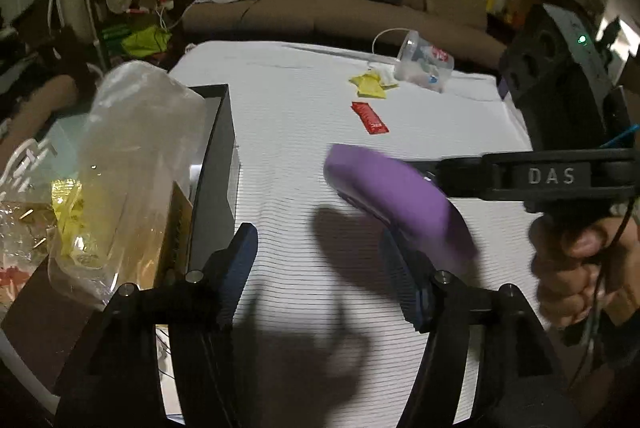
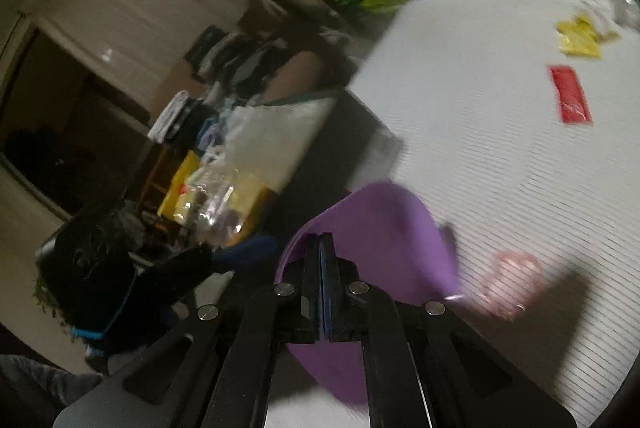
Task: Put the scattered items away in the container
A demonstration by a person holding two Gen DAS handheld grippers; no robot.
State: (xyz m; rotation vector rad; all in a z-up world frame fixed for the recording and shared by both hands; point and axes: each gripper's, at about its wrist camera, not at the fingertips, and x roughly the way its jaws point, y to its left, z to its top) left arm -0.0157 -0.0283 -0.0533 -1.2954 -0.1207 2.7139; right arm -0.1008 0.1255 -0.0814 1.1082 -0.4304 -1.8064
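While clamped shut on purple case point(image 2: 372, 224), right gripper point(image 2: 320, 248) hangs above white cloth point(image 2: 500, 156). Left gripper point(image 1: 320, 256) gaping wide, holding nothing, purple case just beside its right finger. Black container point(image 1: 216, 148) left; red packet point(image 1: 370, 117), yellow packets point(image 1: 370, 84) farther off.

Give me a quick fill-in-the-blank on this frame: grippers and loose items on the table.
1. The right gripper is shut on a flat object coloured ____.
2. The left gripper has its jaws ____ and holds nothing.
3. The packet lying alone mid-table on the white cloth is ____.
4. The clear plastic tub at the far end lies on its ____.

Missing words: purple; open; red; side
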